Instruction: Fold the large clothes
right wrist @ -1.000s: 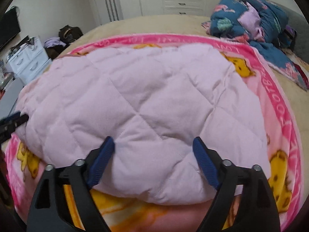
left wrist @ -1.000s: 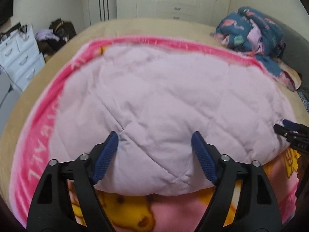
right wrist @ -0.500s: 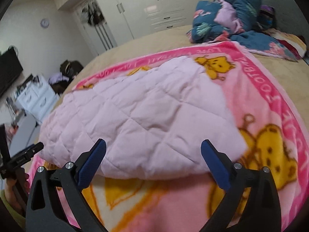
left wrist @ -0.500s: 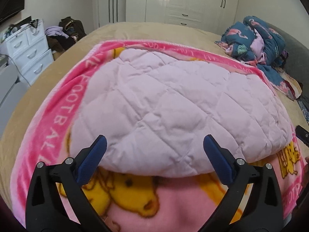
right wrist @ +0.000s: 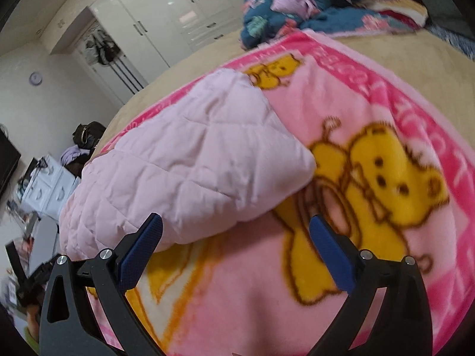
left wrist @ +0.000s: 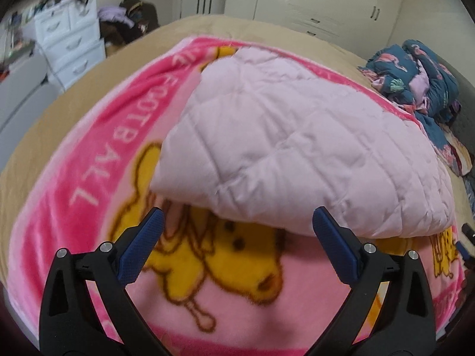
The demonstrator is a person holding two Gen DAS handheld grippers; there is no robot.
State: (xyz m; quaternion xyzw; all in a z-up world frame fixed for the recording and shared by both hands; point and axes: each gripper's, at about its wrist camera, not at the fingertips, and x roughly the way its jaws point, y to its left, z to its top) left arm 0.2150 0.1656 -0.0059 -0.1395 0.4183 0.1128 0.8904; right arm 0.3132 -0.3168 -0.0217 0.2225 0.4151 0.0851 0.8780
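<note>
You had both grippers, left (left wrist: 236,233) and right (right wrist: 236,231), spread wide and empty, the folded quilt (left wrist: 297,154) lying just beyond their fingertips, likely released to settle flat

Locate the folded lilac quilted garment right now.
The lilac quilted garment lies on the pink bear blanket on the bed: centre-right in the left wrist view, left of centre in the right wrist view, beyond both open grippers.

Both grippers: black angular frames, silver screws, textured blue fingers (left wrist: 139,249), slightly blurred.
</note>
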